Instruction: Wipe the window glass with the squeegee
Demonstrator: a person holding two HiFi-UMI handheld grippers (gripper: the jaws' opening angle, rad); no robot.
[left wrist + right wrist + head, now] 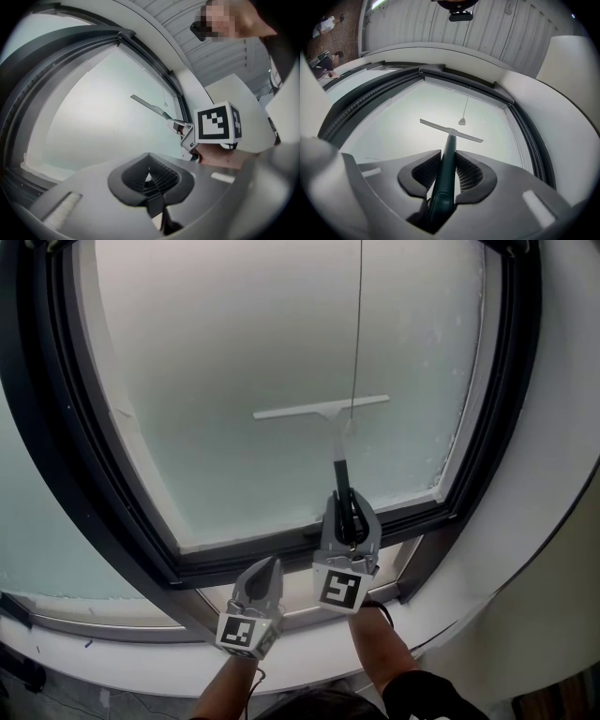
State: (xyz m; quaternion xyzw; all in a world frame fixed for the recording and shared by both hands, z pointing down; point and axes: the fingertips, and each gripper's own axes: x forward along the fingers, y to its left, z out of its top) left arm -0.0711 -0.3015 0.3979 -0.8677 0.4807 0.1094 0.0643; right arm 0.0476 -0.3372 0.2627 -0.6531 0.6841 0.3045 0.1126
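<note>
The right gripper (350, 514) is clamping the squeegee (323, 411) by its handle, blade against the window glass (281, 343), while the left gripper (273, 563) is hovering beside it, jaws pressed together empty

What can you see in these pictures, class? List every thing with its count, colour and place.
Glass: one large pane, frosted pale green, inside the frame.
Frame: one, dark grey, around the glass.
Squeegee: one, white blade and dark green handle, blade at mid-pane.
Cord: one, thin and grey, hanging in front of the glass down to the blade.
Wall: white, around the frame.
Left gripper: one, grey, shut on nothing, beside the right gripper.
Right gripper: one, grey, shut on the squeegee's handle.
Arms: two, bare, bottom of the head view.
</note>
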